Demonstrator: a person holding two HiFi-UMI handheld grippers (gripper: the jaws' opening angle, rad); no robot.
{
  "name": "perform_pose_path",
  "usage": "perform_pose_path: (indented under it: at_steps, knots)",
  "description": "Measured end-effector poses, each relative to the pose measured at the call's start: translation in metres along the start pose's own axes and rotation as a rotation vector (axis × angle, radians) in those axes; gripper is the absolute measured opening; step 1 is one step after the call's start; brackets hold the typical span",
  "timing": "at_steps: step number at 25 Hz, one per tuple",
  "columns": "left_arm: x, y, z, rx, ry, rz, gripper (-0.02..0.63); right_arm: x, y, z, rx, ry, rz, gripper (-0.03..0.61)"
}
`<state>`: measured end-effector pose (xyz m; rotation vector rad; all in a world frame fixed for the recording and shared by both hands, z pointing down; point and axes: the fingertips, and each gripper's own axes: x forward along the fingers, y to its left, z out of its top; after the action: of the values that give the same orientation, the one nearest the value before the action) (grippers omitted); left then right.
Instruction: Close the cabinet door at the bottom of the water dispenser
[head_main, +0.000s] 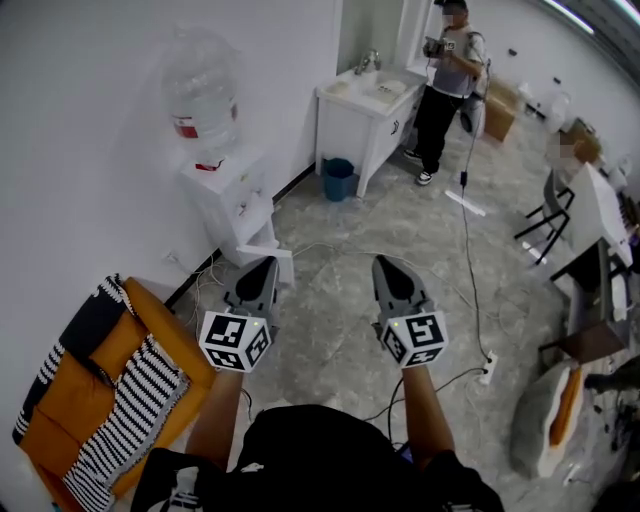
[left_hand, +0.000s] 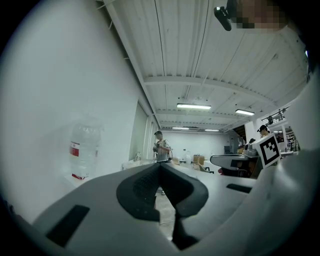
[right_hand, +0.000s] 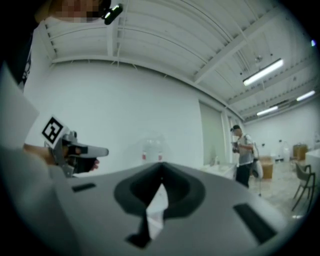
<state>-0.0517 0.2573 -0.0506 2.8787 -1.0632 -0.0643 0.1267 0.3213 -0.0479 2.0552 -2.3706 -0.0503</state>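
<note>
The white water dispenser (head_main: 222, 190) stands against the left wall with a clear bottle (head_main: 203, 95) on top. Its lower cabinet door (head_main: 258, 215) hangs out from the body toward the room. My left gripper (head_main: 267, 263) is held level just short of the dispenser's base, jaws shut and empty. My right gripper (head_main: 384, 263) hangs beside it over the floor, also shut and empty. The bottle (left_hand: 82, 150) shows ahead at the left in the left gripper view, and faintly as the bottle (right_hand: 152, 147) in the right gripper view.
An orange chair (head_main: 100, 400) with a striped cloth sits at the near left. A white sink cabinet (head_main: 365, 115) and blue bin (head_main: 338, 178) stand farther along the wall, with a person (head_main: 445, 85) beyond. Cables and a power strip (head_main: 488, 368) lie on the floor; desks (head_main: 595, 215) are at the right.
</note>
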Motion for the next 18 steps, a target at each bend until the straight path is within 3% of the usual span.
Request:
perform_pose_path:
  at_steps: [8, 18]
  knots:
    - [0.007, -0.023, -0.014, 0.018, 0.008, 0.028, 0.006, -0.01, -0.028, -0.013, 0.029, 0.002, 0.012, 0.032]
    - [0.028, -0.007, -0.021, -0.001, 0.026, 0.056, 0.006, 0.018, -0.031, -0.022, -0.006, 0.023, 0.052, 0.032]
